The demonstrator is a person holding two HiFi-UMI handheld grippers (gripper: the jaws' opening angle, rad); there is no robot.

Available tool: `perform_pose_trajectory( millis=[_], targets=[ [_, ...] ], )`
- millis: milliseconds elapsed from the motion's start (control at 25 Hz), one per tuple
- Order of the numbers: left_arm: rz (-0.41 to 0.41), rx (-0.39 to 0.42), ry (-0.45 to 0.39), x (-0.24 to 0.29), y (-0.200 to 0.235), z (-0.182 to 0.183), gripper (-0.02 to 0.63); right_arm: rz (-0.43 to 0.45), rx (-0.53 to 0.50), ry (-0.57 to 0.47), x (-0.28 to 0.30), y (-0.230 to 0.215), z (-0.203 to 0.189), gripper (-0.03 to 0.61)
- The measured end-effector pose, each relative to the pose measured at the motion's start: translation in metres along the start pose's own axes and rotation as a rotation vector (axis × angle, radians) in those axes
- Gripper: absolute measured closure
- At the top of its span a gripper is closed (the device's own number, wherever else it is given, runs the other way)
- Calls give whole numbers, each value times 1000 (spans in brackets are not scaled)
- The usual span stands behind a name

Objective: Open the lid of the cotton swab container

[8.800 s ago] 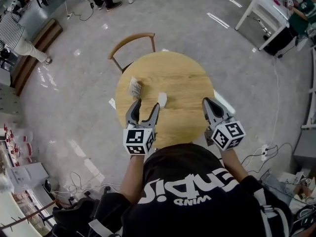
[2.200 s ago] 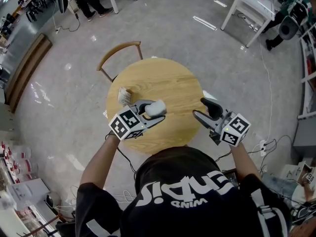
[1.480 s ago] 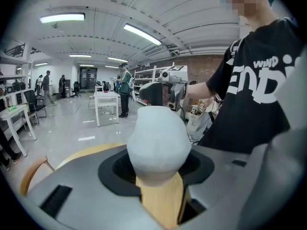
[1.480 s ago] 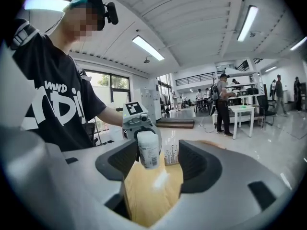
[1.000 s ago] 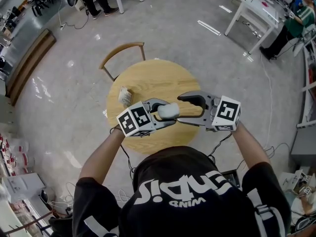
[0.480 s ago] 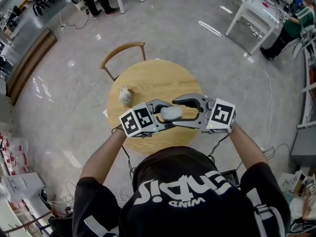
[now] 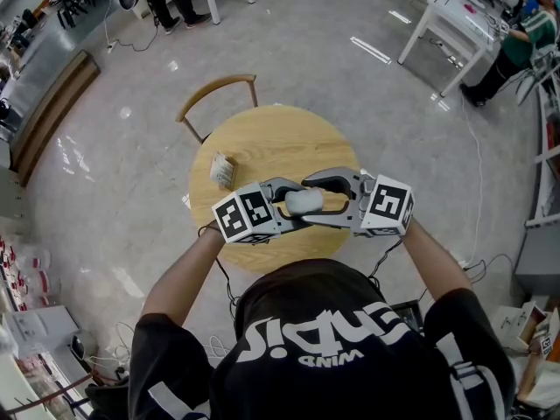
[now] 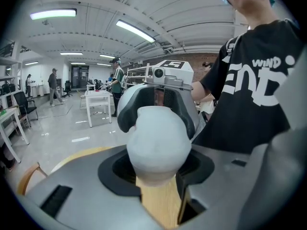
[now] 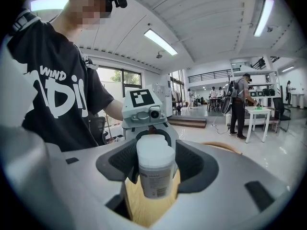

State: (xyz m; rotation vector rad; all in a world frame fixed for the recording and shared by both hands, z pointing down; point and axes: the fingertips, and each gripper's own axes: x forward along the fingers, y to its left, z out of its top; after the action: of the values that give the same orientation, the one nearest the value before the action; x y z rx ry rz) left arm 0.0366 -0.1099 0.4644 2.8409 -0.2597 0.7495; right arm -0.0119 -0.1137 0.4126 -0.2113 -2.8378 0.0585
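1. Cotton swab container (image 7: 304,201): a white, smooth plastic cylinder with a printed label, held above the round wooden table (image 7: 271,143).
2. It is pinched by the left gripper (image 8: 156,169), seated in dark curved pads (image 8: 111,170).
3. It is clamped from the opposite side by the right gripper (image 9: 156,166).

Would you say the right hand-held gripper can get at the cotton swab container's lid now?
Probably yes: the left hand-held gripper holds the cotton swab container clear of the table, and the jaws of the right hand-held gripper flank its lid.
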Motion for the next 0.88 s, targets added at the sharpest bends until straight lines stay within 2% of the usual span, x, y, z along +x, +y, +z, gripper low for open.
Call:
perform_pose_trajectory(
  millis=[280, 520, 720, 880],
  targets=[
    [-6, -12, -2, -1, -2, -1, 402, 5, 2, -21, 2, 3, 0, 348],
    [-19, -26, -1, -2, -2, 0, 402, 25, 44, -6, 0, 5, 1, 353],
    [-28, -39, 14, 0, -3, -1, 402, 30, 110, -31, 0, -1, 0, 356],
    [5, 25, 44, 3, -1, -6, 403, 59, 229, -53, -1, -3, -3, 357]
  ],
)
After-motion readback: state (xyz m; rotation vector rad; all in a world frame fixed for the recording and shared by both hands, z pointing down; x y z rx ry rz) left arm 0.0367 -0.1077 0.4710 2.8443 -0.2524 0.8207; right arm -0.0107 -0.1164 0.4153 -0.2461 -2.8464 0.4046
